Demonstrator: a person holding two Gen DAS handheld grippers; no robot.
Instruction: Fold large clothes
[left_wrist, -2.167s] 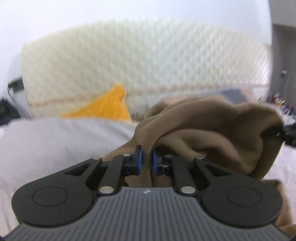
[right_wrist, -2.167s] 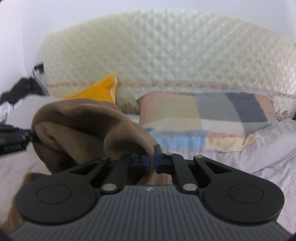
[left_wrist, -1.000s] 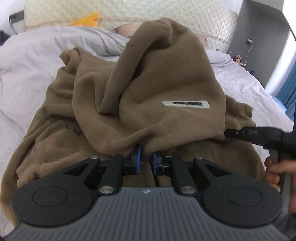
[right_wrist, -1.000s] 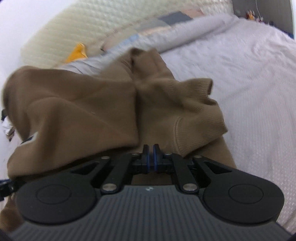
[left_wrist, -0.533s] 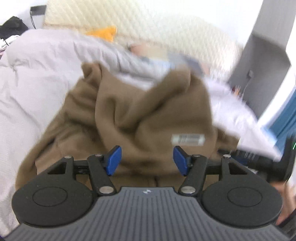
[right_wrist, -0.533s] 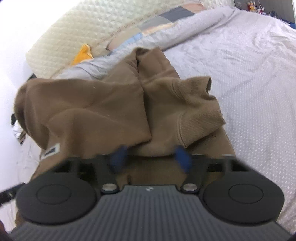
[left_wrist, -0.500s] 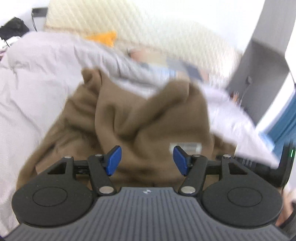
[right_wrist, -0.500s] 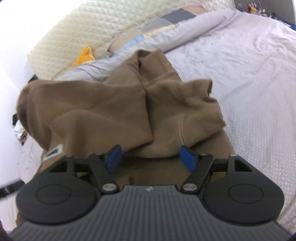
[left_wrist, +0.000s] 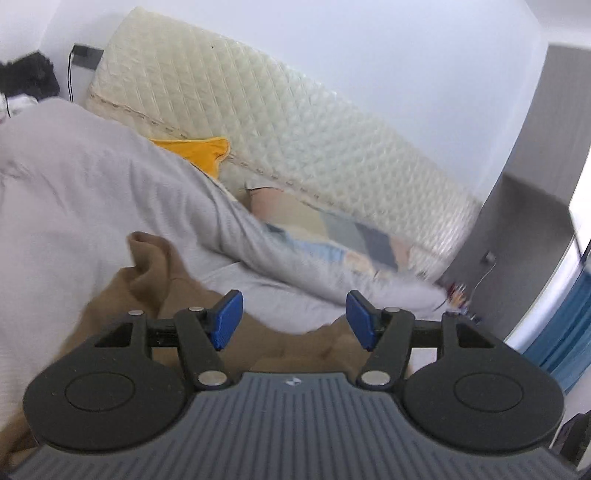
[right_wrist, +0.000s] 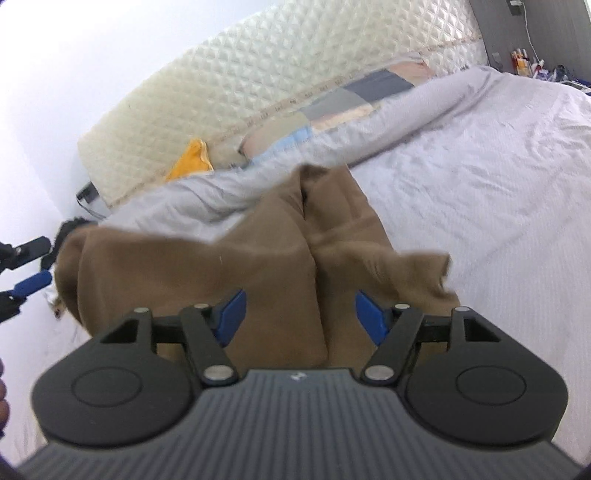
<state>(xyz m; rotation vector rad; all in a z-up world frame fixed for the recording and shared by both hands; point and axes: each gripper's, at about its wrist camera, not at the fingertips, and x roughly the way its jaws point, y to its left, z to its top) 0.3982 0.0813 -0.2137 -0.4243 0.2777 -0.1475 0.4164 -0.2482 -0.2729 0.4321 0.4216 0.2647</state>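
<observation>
Both claws are hanging wide apart over the bed here, and neither is gripping a thing. The left claw (left_wrist: 294, 319) is spreading its blue pads (left_wrist: 229, 319) with nothing between them, and below it the brown sweatshirt (left_wrist: 147, 280) is lying bunched on the pale grey bedsheet (left_wrist: 55, 229), one rumpled fold poking up toward the duvet. From the right wrist view, the right claw (right_wrist: 300, 317) is also standing released, its pads well clear of the cloth, and the sweatshirt (right_wrist: 207, 273) is sprawling on the bedsheet (right_wrist: 498, 184) just ahead of it, with a central crease running away from the camera and a ribbed edge sticking out to the right. At the far left of that view the left claw (right_wrist: 27, 266) is showing beside the garment's left edge, one blue fingertip visible, not touching the fabric as far as I can tell. Behind everything, the quilted cream headboard (right_wrist: 258, 81) is running along the wall, with a patchwork pillow (right_wrist: 351, 99) and an orange cushion (right_wrist: 190, 160) resting against it. The left view is blurring on the right side.
</observation>
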